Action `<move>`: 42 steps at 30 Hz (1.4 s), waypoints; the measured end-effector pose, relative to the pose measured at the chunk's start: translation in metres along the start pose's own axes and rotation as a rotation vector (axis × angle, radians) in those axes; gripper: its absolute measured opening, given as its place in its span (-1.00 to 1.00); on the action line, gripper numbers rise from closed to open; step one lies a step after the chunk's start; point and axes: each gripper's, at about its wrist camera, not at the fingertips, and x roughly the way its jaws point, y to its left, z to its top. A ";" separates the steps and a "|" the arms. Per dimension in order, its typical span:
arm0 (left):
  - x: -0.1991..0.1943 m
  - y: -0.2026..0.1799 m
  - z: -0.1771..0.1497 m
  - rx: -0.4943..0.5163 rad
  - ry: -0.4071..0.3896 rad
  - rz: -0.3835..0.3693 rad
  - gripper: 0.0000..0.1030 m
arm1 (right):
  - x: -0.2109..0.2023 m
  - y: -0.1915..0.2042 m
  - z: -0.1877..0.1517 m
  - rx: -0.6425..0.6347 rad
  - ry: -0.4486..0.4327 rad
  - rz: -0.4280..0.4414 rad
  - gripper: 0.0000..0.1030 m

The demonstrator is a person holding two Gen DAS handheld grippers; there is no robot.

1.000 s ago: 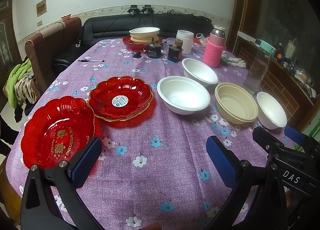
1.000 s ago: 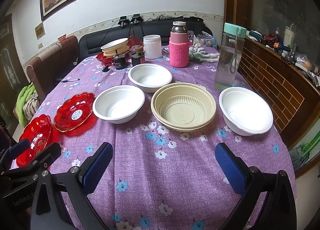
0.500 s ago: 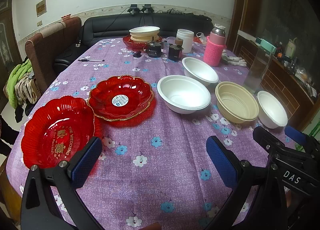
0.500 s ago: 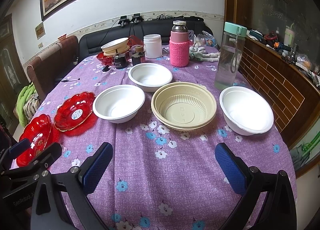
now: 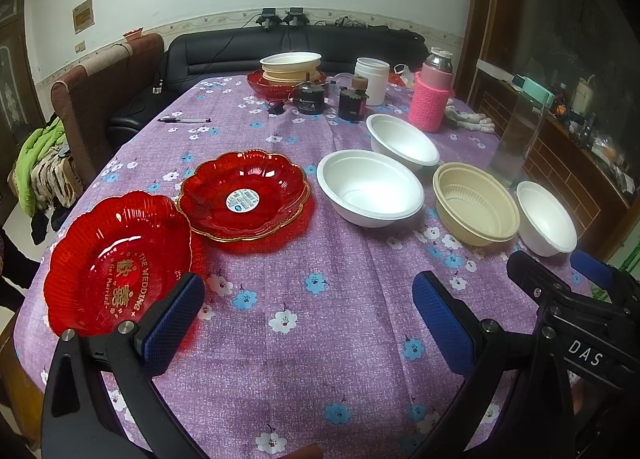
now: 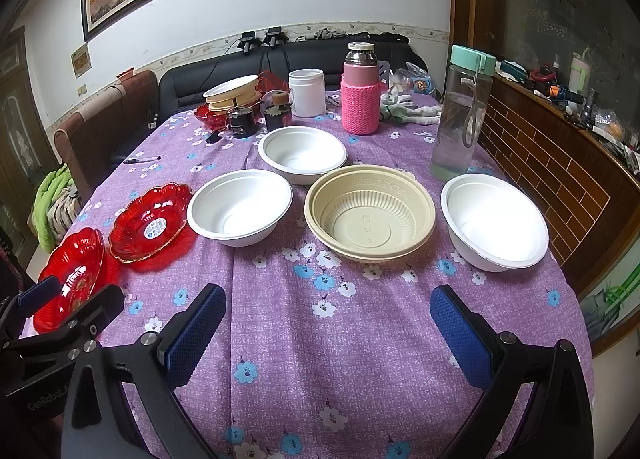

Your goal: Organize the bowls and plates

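Two red scalloped plates lie at the table's left: the wedding plate [image 5: 116, 279] [image 6: 70, 279] nearest me, the stickered plate [image 5: 242, 195] [image 6: 150, 221] behind it. A row runs to the right: a white bowl [image 5: 370, 193] [image 6: 240, 207], a second white bowl [image 5: 402, 143] [image 6: 302, 153] behind it, a beige bowl [image 5: 476, 203] [image 6: 370, 213], and a third white bowl [image 5: 546, 223] [image 6: 494, 221]. My left gripper [image 5: 308, 313] hangs open over bare cloth beside the wedding plate. My right gripper [image 6: 328, 323] is open before the beige bowl. Neither holds anything.
At the far end stand a stack of bowls on a red dish [image 5: 290, 71], a white jar [image 6: 306, 93], two dark jars [image 6: 242, 123], a pink-sleeved flask [image 6: 360, 99] and a clear water bottle [image 6: 460, 123]. A pen [image 5: 184, 120] lies far left. Chairs and a sofa ring the purple-clothed table [image 5: 320, 339].
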 end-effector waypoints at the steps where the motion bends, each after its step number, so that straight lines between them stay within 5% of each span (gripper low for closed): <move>1: 0.000 -0.001 0.000 0.001 0.000 0.000 1.00 | 0.000 0.000 0.000 -0.001 0.000 -0.001 1.00; 17: -0.004 0.005 0.000 -0.002 0.002 0.008 1.00 | 0.001 0.002 0.001 0.005 0.002 0.009 1.00; 23: -0.043 0.075 -0.006 -0.104 -0.104 0.141 1.00 | 0.011 0.048 0.008 -0.064 0.028 0.151 1.00; 29: -0.040 0.153 -0.015 -0.199 -0.070 0.288 1.00 | 0.027 0.092 0.009 -0.065 0.082 0.306 0.99; 42: -0.005 0.227 -0.036 -0.361 0.057 0.285 1.00 | 0.069 0.191 0.000 -0.086 0.290 0.548 0.96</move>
